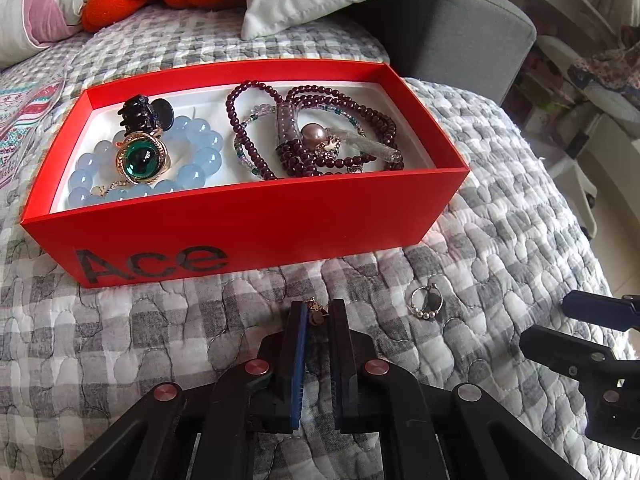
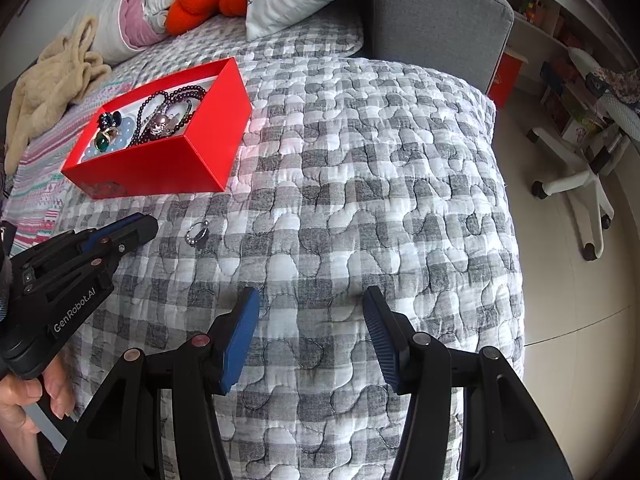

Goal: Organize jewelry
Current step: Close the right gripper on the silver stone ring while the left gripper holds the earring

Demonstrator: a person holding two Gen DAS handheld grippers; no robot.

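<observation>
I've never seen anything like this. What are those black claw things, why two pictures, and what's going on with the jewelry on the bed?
No robot here: a person holds a two-fingered black tool in each hand, each carrying a camera that looks along its fingers. One picture comes from the left tool, one from the right. The left gripper has closed on a small gold piece at its fingertips. The right gripper stands open over the checked quilt, holding nothing. A pearl ring lies loose on the quilt. The red box already holds blue beads, dark red bead strings, a green-stone ring and a black hair claw.
</observation>
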